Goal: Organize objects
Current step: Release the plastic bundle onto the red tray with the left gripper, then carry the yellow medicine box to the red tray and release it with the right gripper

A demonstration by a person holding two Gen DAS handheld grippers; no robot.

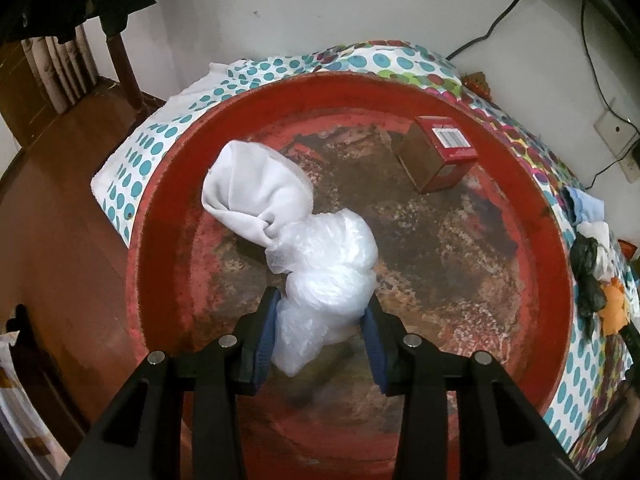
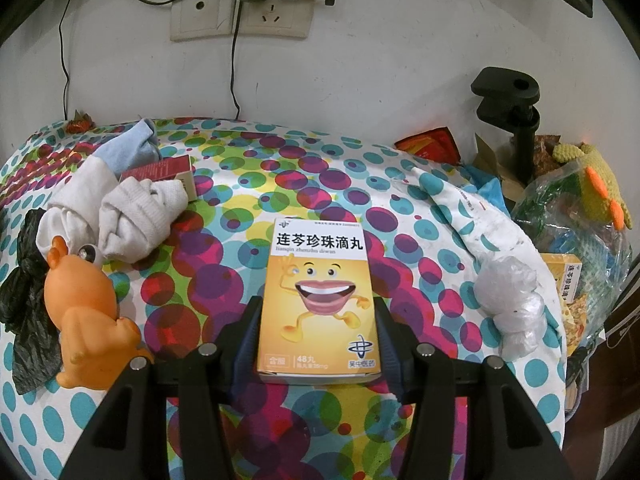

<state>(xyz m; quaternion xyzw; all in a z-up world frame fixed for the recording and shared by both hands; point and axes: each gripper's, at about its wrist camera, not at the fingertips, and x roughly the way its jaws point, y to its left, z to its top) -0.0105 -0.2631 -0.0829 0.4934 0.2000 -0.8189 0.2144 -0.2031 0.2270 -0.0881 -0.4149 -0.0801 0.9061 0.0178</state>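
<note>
In the left wrist view a worn red basin (image 1: pixel 160 208) stands on a dotted cloth. Inside it lie a white cloth bundle (image 1: pixel 256 188) and a red-and-brown box (image 1: pixel 436 156). A crumpled clear plastic bag (image 1: pixel 324 264) leans against the white bundle. My left gripper (image 1: pixel 323 300) is shut on this bag's near end, low over the basin floor. In the right wrist view my right gripper (image 2: pixel 317 304) is shut on a yellow medicine box (image 2: pixel 320 292) with a cartoon mouth. The box lies flat just over the colourful dotted cloth (image 2: pixel 320 168).
Left of the yellow box sit an orange rubber toy (image 2: pixel 84 308), rolled white socks (image 2: pixel 136 212), a blue sock (image 2: pixel 132 148), a dark red box (image 2: pixel 160 172) and a black bag (image 2: pixel 24 292). To the right lies a clear plastic wad (image 2: pixel 512 300). A black clamp (image 2: pixel 516 120) and wall sockets (image 2: pixel 240 12) stand behind.
</note>
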